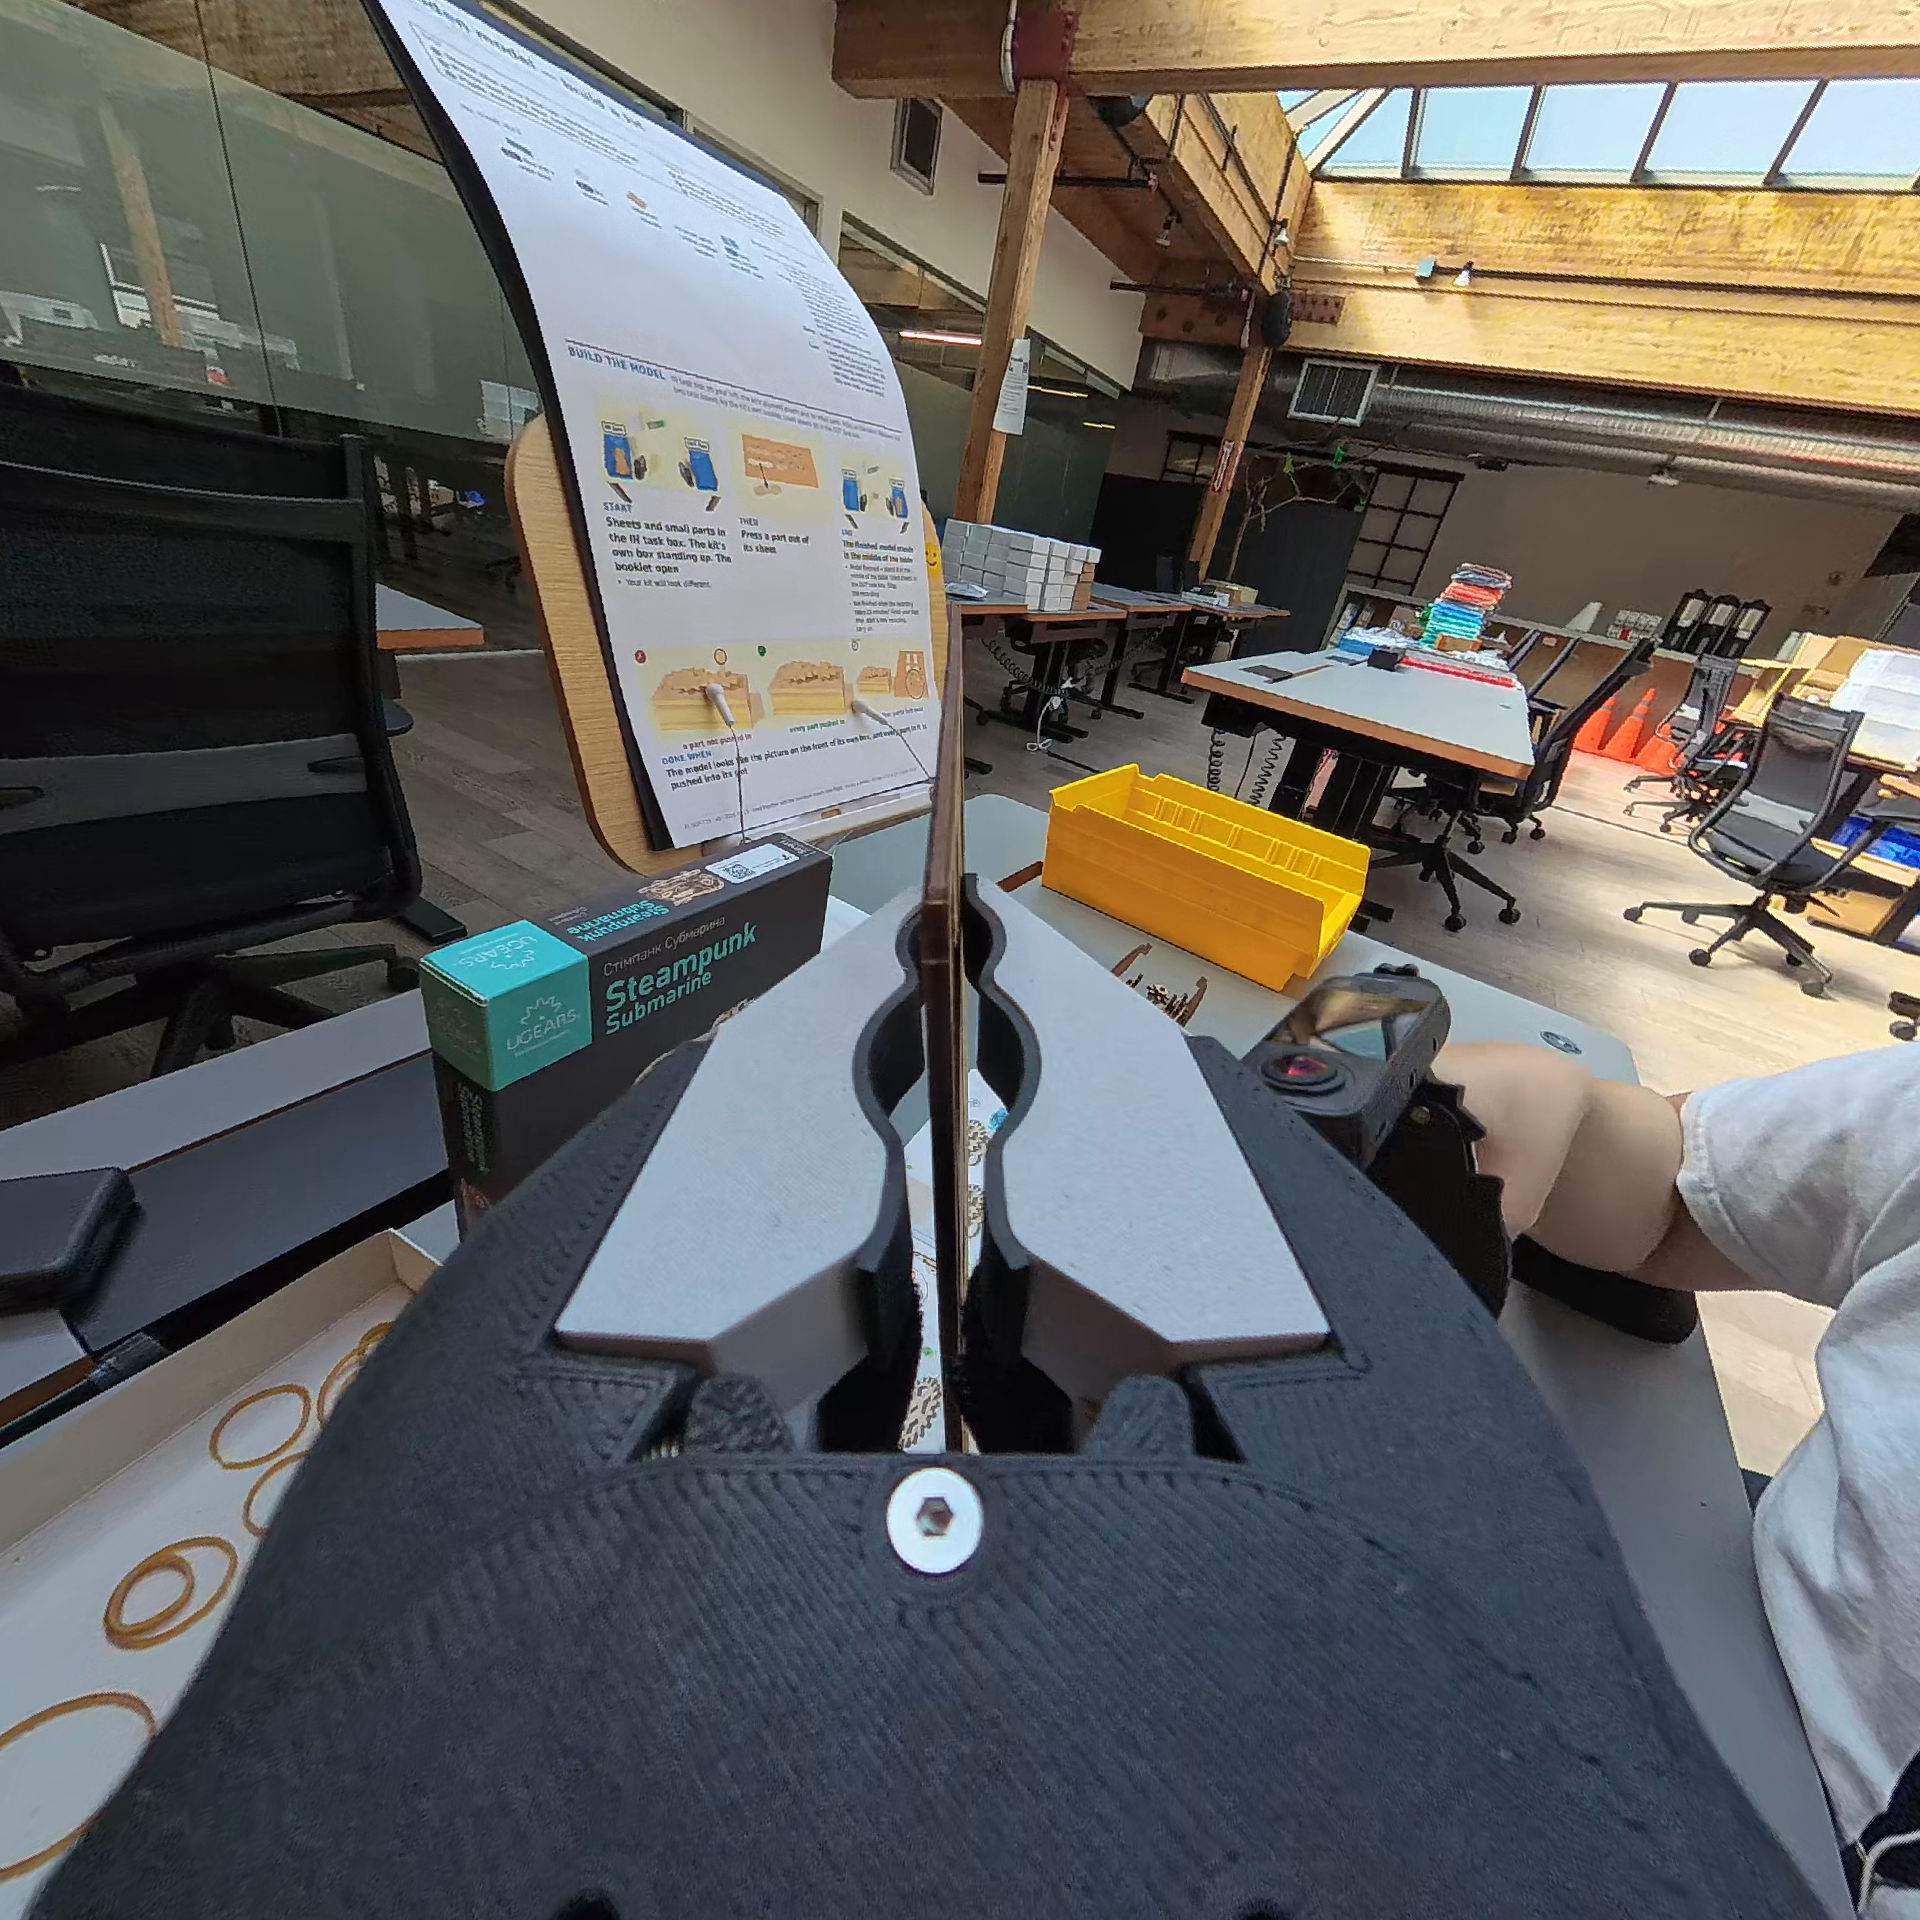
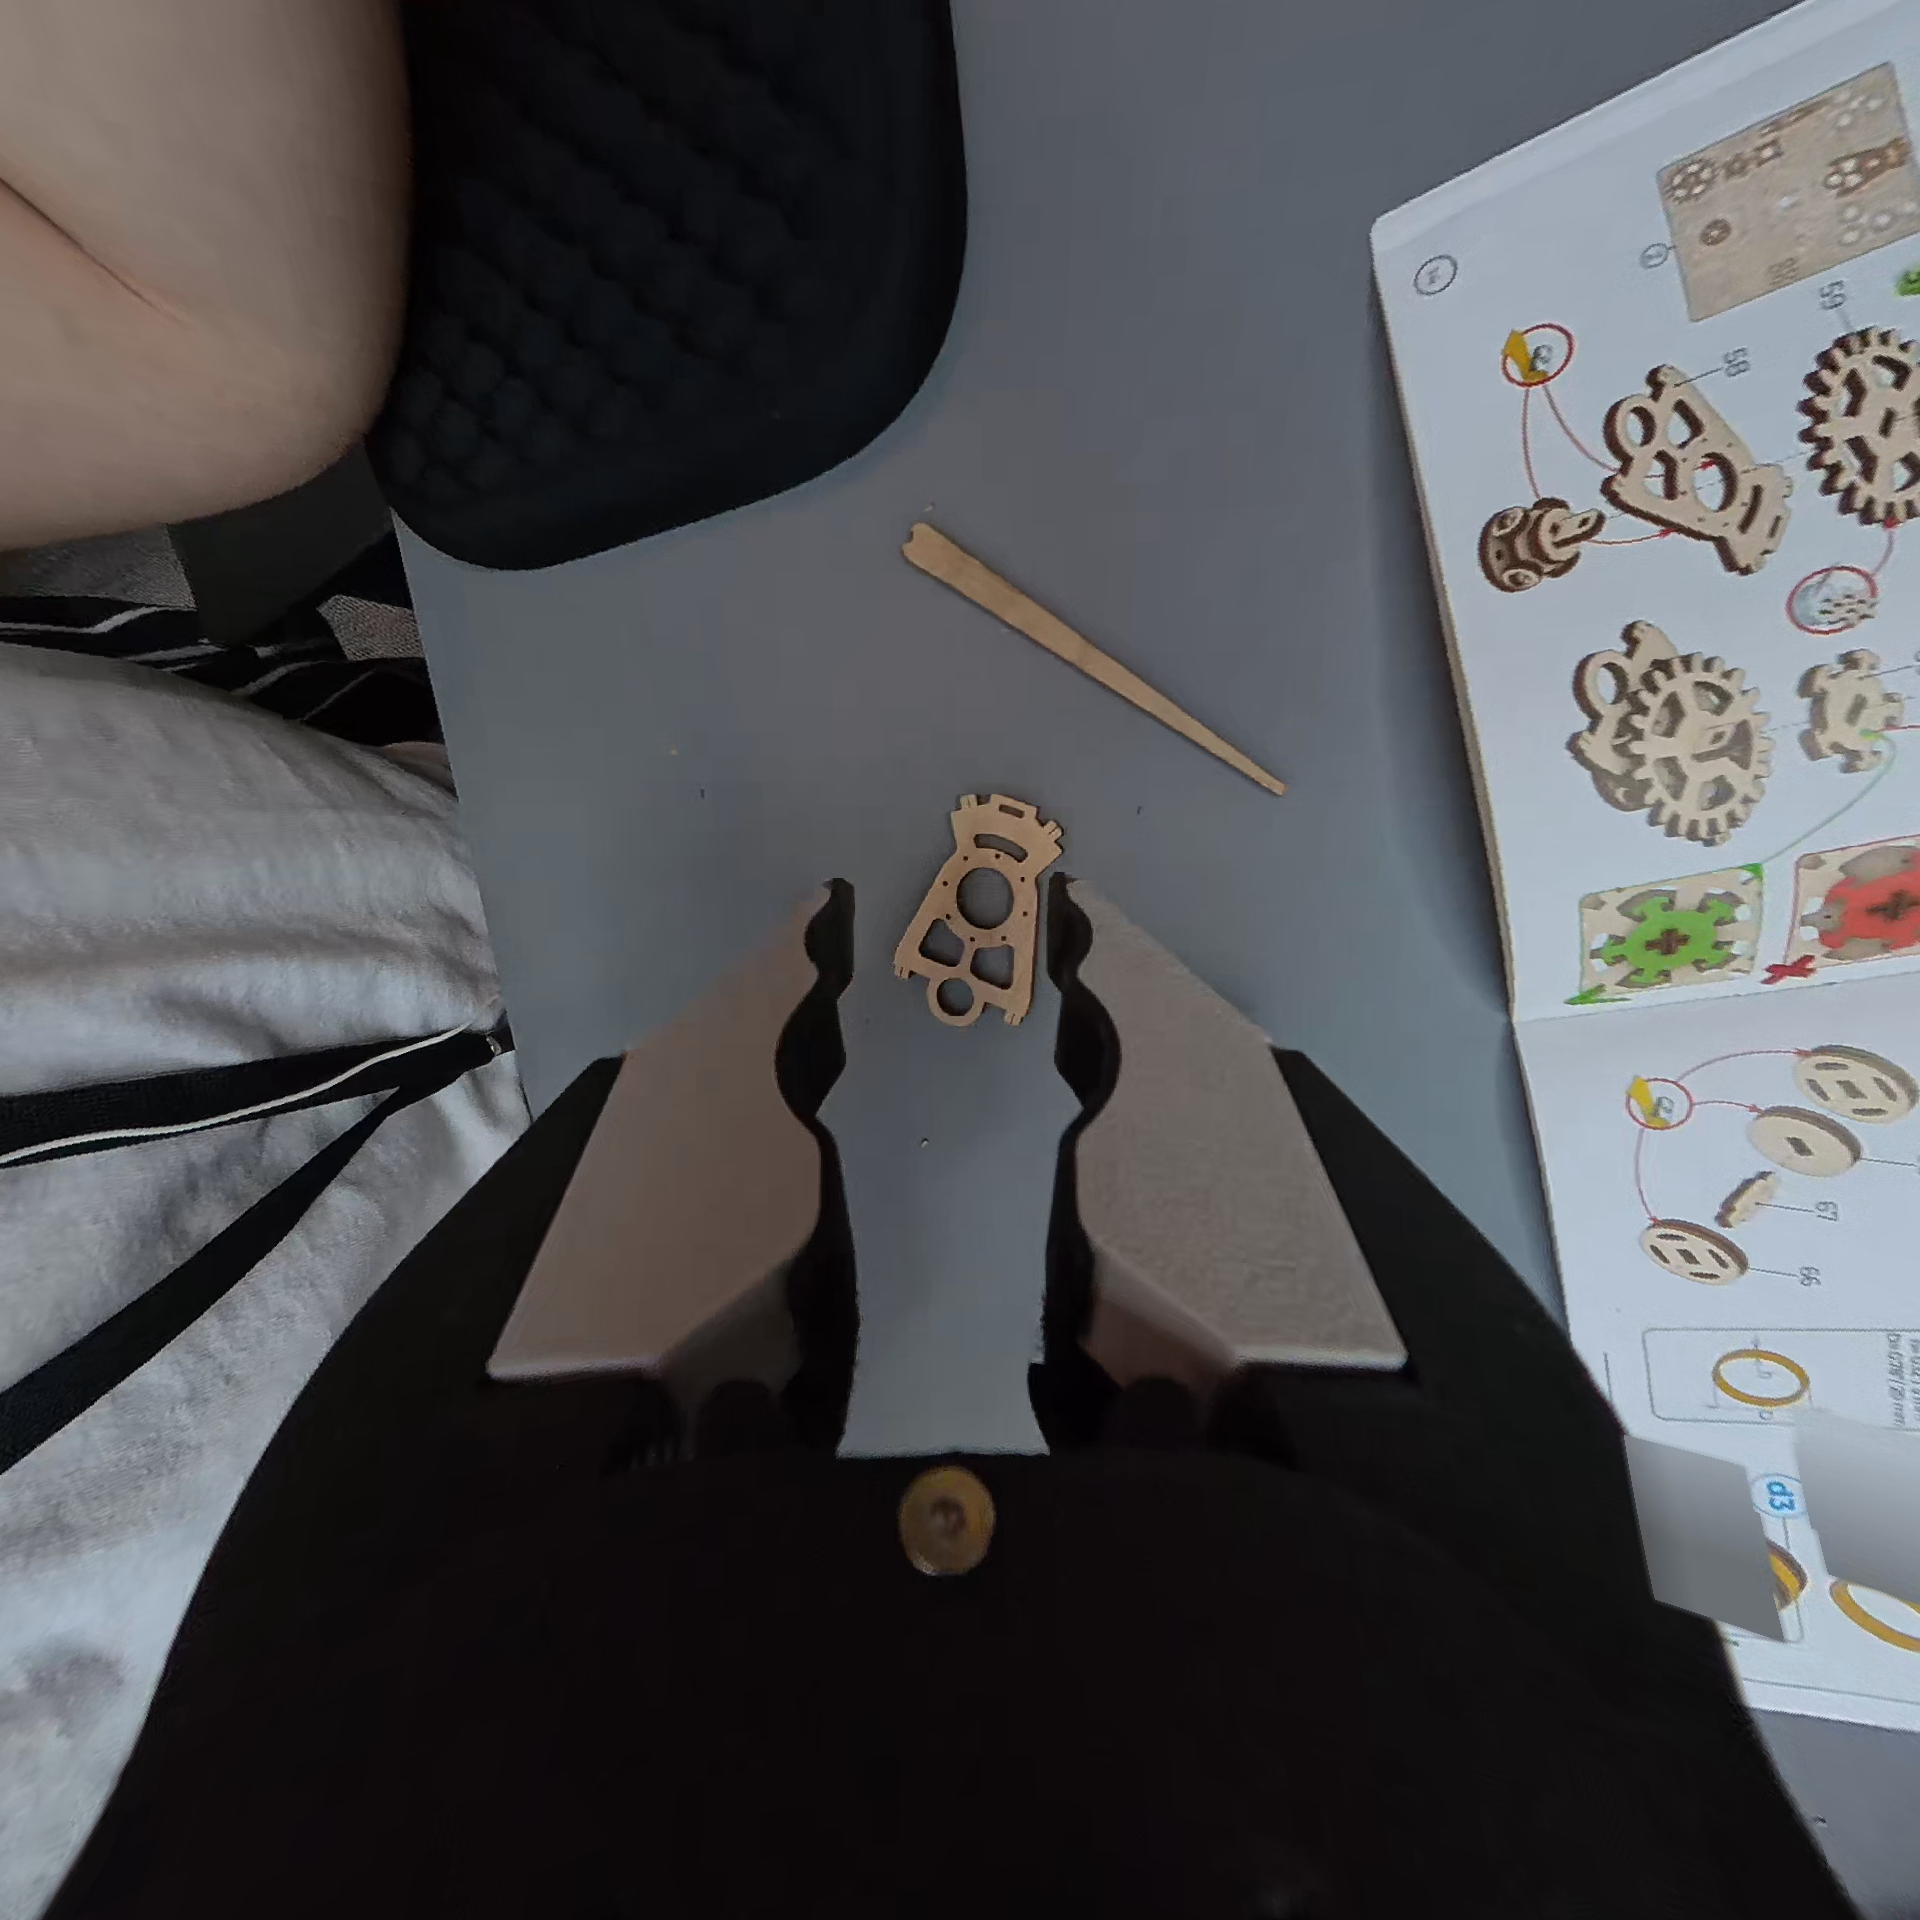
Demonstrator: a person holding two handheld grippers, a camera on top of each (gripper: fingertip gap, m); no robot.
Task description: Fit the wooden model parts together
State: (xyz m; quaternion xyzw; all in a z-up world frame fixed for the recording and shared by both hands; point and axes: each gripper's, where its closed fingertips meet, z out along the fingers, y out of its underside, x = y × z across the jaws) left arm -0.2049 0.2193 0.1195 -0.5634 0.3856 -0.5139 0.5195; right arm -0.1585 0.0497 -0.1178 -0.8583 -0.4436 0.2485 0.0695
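In the left wrist view my left gripper (image 1: 943,914) is shut on a thin wooden sheet (image 1: 945,831), seen edge-on and held upright above the table. The right gripper (image 1: 1361,1049) shows farther off at the right, in a person's hand. In the right wrist view my right gripper (image 2: 951,914) is open and points down at the grey table (image 2: 1195,364). A small flat wooden part (image 2: 977,914) with round cut-outs lies on the table between its fingertips, touching neither. A thin pointed wooden stick (image 2: 1091,657) lies just beyond it.
An open instruction booklet (image 2: 1704,831) lies at the right. The kit's dark box (image 1: 623,997) stands at the left, a yellow bin (image 1: 1205,873) behind. A task sheet on a stand (image 1: 707,499) rises at the back. A tray with rubber bands (image 1: 156,1558) sits at lower left. To reach the thin pointed wooden stick (image 2: 1091,657) in a straight line is about 6 cm for my right fingers, about 30 cm for my left.
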